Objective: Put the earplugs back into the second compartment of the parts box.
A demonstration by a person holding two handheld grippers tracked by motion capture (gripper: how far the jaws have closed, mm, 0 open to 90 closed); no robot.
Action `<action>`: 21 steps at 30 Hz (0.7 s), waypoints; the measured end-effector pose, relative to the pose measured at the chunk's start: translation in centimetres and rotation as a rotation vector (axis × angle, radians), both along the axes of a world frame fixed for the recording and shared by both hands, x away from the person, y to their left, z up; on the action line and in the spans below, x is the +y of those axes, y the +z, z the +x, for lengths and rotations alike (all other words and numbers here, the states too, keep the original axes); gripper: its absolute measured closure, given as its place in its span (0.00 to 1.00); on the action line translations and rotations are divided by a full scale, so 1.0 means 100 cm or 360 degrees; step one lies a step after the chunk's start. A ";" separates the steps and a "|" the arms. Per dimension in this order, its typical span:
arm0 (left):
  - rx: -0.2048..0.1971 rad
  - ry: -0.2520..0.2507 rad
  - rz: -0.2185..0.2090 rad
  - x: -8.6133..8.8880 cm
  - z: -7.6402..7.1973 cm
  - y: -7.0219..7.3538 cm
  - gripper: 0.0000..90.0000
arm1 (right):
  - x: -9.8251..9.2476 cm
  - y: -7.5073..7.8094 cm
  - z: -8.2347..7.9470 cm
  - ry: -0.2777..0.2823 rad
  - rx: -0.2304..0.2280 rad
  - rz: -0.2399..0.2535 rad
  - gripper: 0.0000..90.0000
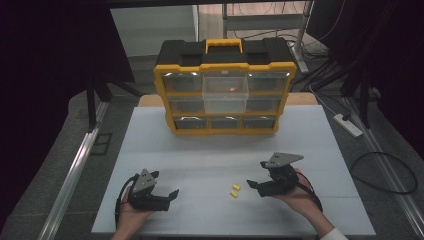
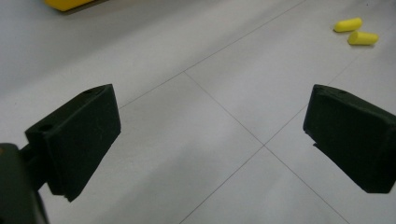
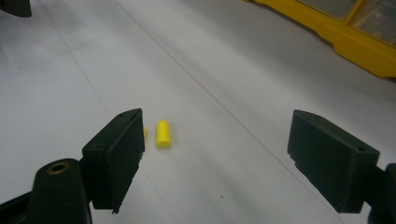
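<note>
earplugs: two small yellow foam pieces, earplug A point(image 1: 236, 187) and earplug B point(image 1: 233, 194), lie loose on the white tabletop point(image 1: 200, 150) between the two hands, just beside each other, nearer the right side.
right tongs point(image 1: 254, 185): wide open, nothing held. Jaws point left toward the earplugs and stand just short of them. In the right gripper view one earplug point(image 3: 163, 134) lies between the jaws, close to the left one; the other peeks out behind that jaw, mostly hidden.
left tongs point(image 1: 172, 193): wide open, empty, resting low over the tabletop, well apart from the earplugs. The left gripper view has both pieces point(image 2: 348, 24) point(image 2: 363, 38) far off at upper right.
organiser: yellow-and-black drawer case point(image 1: 225, 92) stands upright at the far edge of the tabletop. Its centre clear drawer point(image 1: 226, 92) is pulled out toward the person; other drawers sit flush.
drawer contents: looks empty, but glare on the plastic makes this hard to confirm.
done: drawer is open and ready to receive, by my reading.
left: everything else. Neither earplug is picked up. Both need grasping, carrying to the open drawer, dropping in; then probably closing the drawer.
stage: early, pre-grasp. Right hand looks like the one to take the first piece.
</note>
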State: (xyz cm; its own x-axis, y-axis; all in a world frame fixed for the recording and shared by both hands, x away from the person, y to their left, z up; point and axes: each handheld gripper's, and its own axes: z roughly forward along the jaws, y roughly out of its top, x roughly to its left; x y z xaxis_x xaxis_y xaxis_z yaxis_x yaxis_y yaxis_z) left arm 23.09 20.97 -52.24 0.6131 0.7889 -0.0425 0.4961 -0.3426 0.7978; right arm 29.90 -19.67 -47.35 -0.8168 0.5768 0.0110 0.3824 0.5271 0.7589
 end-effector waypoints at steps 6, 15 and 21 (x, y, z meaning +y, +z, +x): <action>0.0002 -0.0003 0.0003 0.000 0.000 0.000 0.05 | 0.020 0.002 0.007 0.0046 0.0016 -0.0060 0.21; 0.0005 -0.0006 0.0007 0.000 0.001 -0.001 0.05 | 0.044 -0.006 0.015 0.0087 0.0087 -0.0181 0.22; 0.0012 -0.0011 0.0013 0.000 0.001 -0.001 0.05 | 0.052 -0.011 0.018 0.0105 0.0113 -0.0234 0.23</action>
State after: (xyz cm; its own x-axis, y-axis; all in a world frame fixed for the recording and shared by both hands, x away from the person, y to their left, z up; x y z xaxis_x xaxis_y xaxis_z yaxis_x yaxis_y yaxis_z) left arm 23.14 20.94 -52.35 0.6182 0.7849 -0.0408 0.4995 -0.3523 0.7914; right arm 31.70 -14.43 -48.49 -0.8532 0.5215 -0.0106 0.3931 0.6562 0.6442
